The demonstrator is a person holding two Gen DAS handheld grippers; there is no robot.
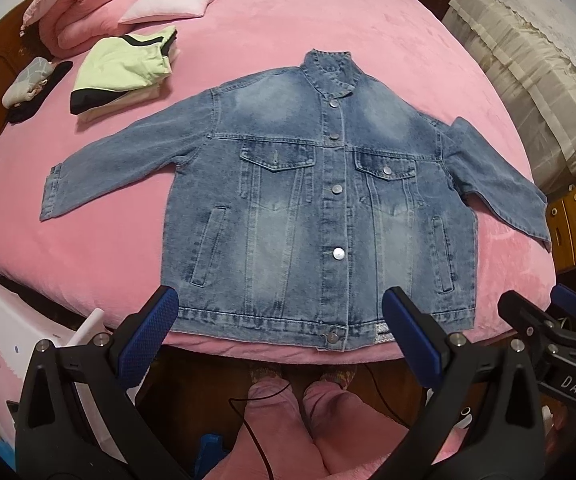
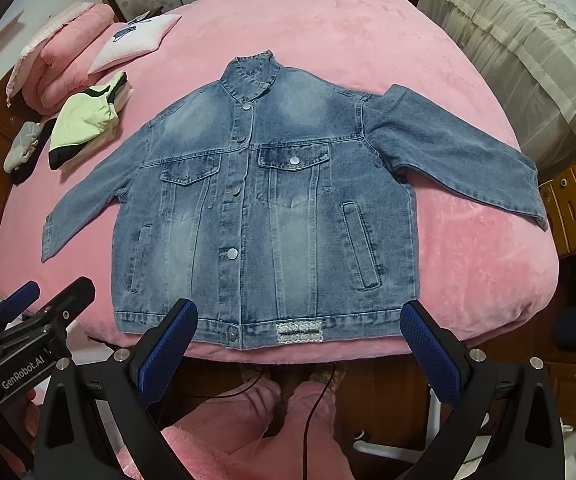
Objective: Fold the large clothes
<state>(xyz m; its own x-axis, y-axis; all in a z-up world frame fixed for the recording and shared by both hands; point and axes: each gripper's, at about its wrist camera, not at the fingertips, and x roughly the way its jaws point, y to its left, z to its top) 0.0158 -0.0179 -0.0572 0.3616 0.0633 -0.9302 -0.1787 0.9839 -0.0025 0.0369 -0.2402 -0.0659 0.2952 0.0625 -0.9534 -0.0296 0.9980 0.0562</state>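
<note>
Left wrist view shows a denim jacket (image 1: 312,200) lying face up and buttoned on a pink bed (image 1: 328,32), collar toward the far side, hem at the near edge, both sleeves spread outward. The left gripper (image 1: 284,336) hovers just over the hem with its blue-padded fingers (image 1: 148,336) spread wide, holding nothing. The right gripper (image 1: 536,312) appears at the right edge of this view, also near the hem.

From the right wrist view, the right gripper (image 2: 300,340) stands wide open above the hem near a small patterned patch (image 2: 298,332), empty. The left gripper (image 2: 52,292) shows at the lower left.

Far left on the bed sits a folded stack of clothes (image 1: 124,68) (pale green on top), with a pink quilt (image 1: 84,4) and a pillow (image 1: 172,0) beyond. A small grey bundle (image 1: 28,80), possibly socks, lies by the stack.
</note>
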